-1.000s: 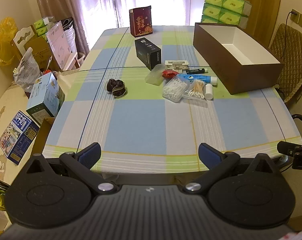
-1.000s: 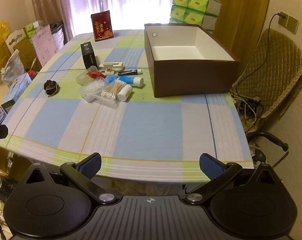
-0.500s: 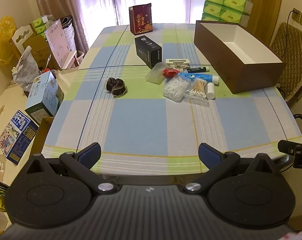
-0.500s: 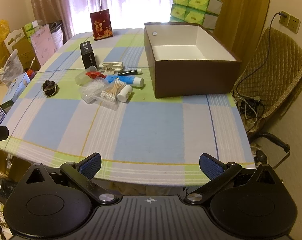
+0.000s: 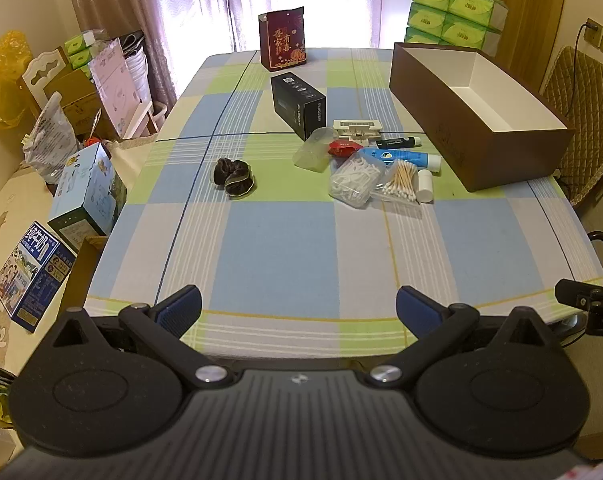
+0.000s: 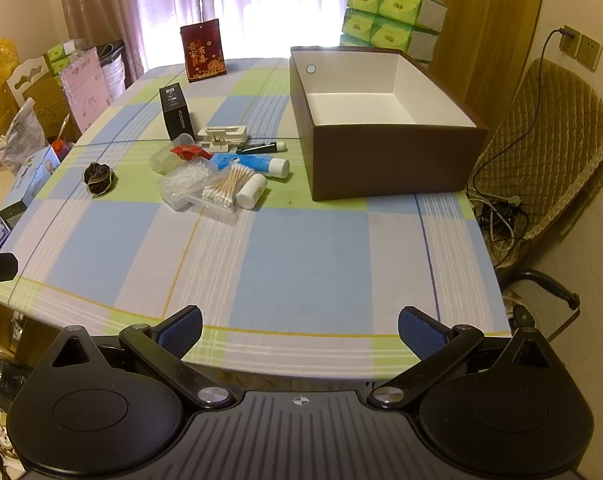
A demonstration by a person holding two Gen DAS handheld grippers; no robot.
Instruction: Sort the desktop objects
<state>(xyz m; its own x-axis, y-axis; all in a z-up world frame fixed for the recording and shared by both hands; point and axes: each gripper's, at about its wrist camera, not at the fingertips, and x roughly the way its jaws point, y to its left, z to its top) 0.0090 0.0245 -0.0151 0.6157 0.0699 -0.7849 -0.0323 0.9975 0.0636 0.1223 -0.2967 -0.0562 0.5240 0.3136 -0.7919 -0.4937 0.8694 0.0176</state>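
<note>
Since the earlier frames both cameras have been carried slightly nearer the table (image 5: 285,240), so the cluttered items sit a little lower and larger in each view; nothing on the cloth has been shifted. Both claws are held released over the near table edge, the left gripper (image 5: 299,306) and the right gripper (image 6: 300,326) each with blue pads spread wide and nothing between them.

Gold Chinese characters can be seen on the red packet (image 5: 282,38) standing at the far end, but are not read with confidence. White lettering on the side of the black box (image 5: 299,106) is too small to make out. Blue print on the milk carton (image 5: 31,270) beside the table is cut by the fisheye edge.

The things to be sorted lie mid-table, just left of the open brown box (image 6: 381,128), whose white inside holds nothing: a clear case of floss picks (image 5: 355,178), a pack of cotton swabs (image 5: 399,184), a blue tube (image 5: 401,158), a small white bottle (image 5: 424,186), a black pen (image 5: 397,143), a red wrapper (image 5: 343,148) partly hidden by a clear cup (image 5: 315,150), and a white clip-like piece (image 5: 357,128). A dark hair tie (image 5: 233,178) lies apart to the left. Green tissue packs (image 6: 389,16) are stacked behind the box.
</note>
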